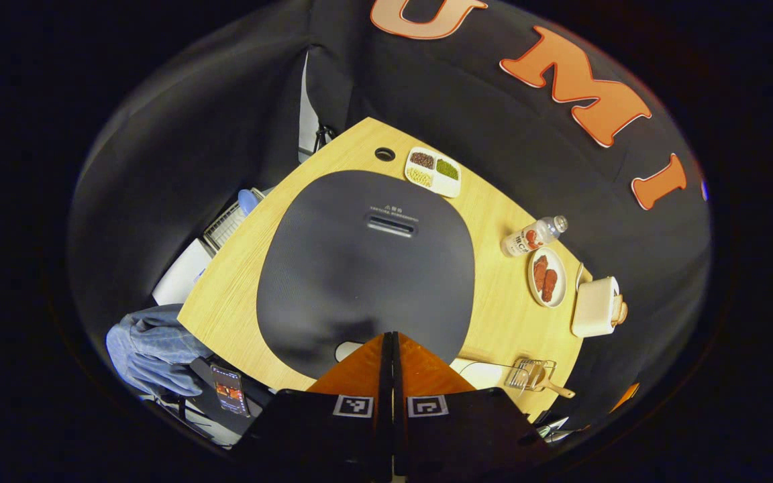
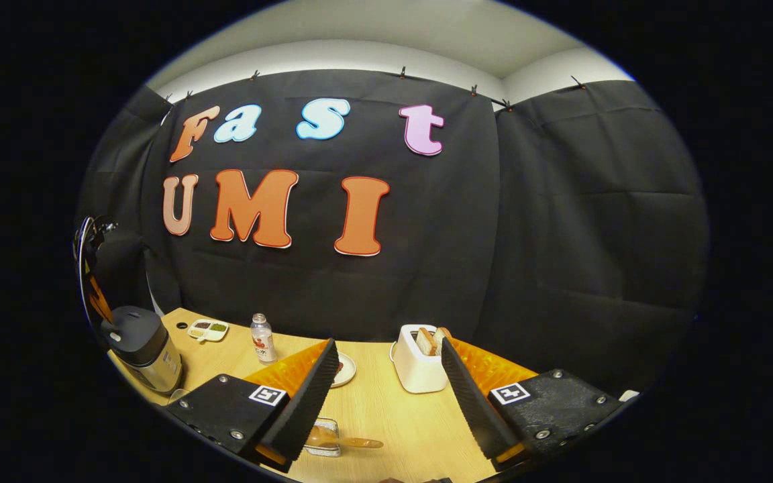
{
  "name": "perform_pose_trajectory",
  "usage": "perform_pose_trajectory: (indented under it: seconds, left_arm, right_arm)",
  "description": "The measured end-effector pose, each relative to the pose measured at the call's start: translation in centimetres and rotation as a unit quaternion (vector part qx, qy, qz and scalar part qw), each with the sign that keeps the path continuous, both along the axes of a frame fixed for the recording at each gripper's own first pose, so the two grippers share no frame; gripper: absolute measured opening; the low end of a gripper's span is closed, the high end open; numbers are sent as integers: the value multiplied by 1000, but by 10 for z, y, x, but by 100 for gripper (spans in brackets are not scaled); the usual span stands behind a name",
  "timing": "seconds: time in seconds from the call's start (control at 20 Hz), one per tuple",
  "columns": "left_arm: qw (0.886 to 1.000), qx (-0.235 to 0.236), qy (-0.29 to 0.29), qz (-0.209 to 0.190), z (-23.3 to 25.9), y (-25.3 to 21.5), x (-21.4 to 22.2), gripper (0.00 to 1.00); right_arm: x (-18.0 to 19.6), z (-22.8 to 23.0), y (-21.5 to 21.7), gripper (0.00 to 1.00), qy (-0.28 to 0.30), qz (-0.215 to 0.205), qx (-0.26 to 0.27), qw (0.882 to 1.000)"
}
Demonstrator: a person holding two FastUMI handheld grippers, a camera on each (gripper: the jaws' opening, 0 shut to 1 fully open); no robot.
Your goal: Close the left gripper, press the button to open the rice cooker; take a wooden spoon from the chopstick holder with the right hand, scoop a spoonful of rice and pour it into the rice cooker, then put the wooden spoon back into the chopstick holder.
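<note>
Left tool (image 1: 390,339) closed above rice cooker (image 1: 366,258), lid writing unreadable

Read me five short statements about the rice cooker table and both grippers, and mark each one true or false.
1. The left gripper has its fingers closed together. True.
2. The dark grey rice cooker has its lid raised. False: the lid is down.
3. The right gripper is clamped on the wooden spoon. False: it is open, and the spoon lies in the wire chopstick holder.
4. The white toaster holds bread slices. True.
5. The small clear plastic bottle lies on its side in the right gripper view. False: it stands upright.
</note>
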State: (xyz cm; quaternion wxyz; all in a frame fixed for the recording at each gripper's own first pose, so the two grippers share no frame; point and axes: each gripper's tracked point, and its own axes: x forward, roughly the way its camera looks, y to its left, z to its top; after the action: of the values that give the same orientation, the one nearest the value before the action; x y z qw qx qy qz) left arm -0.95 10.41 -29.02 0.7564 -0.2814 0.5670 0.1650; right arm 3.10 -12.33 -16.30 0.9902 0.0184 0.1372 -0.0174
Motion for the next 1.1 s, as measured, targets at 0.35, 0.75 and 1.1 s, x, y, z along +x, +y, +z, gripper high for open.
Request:
perform_pose_trajectory:
  seconds: [0.35,0.75,1.1]
  left_arm:
    - [1000,-15,16,17,-24,1,-11,5]
    - [997,51,-46,-40,-6,-4,-10,5]
    - [965,126,-231,5,105,32,43,5]
  right_arm:
    - [-18,-25,-6,95,37,-16,-1,999]
    - [-31,-55,-4,95,84,-14,7,996]
    - [-41,-74,-6,96,116,-12,11,993]
